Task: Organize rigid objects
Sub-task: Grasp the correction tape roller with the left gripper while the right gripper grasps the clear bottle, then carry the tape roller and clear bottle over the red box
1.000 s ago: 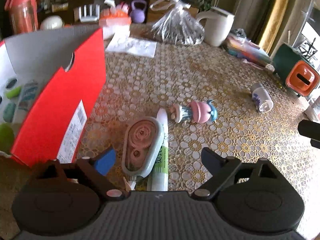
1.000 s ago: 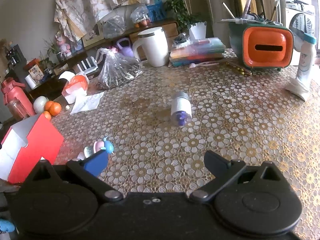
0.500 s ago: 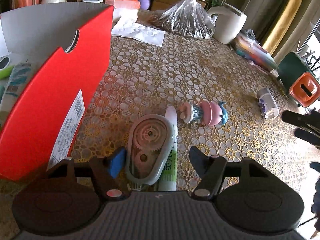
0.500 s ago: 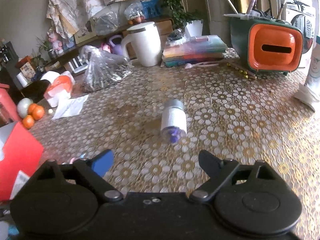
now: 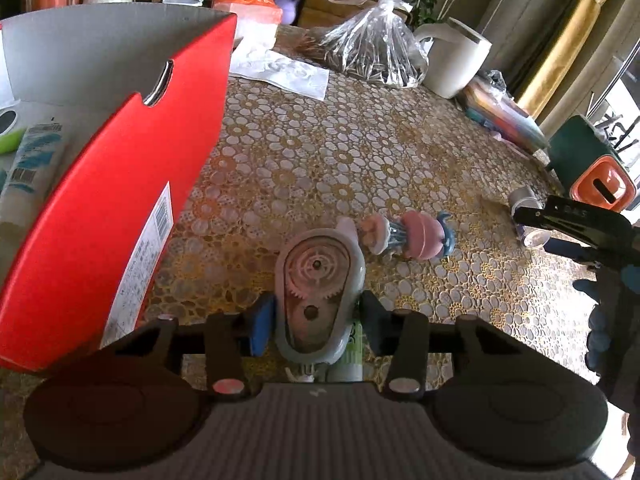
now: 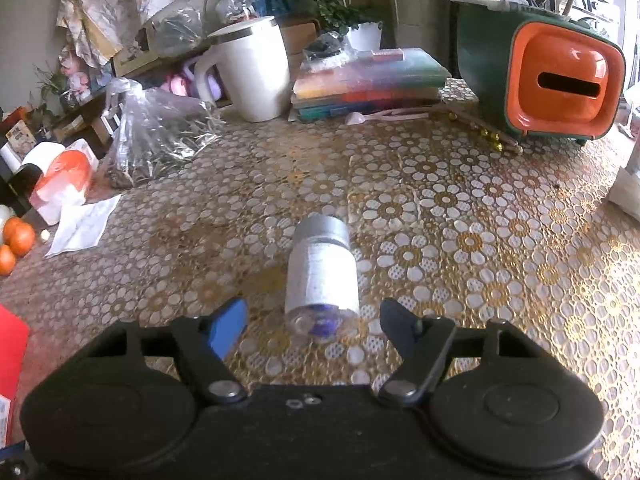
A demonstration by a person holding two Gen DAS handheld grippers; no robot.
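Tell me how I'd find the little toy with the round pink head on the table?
Start at the big red box standing open on the flowery tablecloth. Beside it, the left gripper has a grey correction-tape dispenser between its fingers. The toy figure lies on its side just past that, the only thing there with a pink head and a blue tip.

Daylight falls on a gold floral tablecloth; yellow curtains hang behind.
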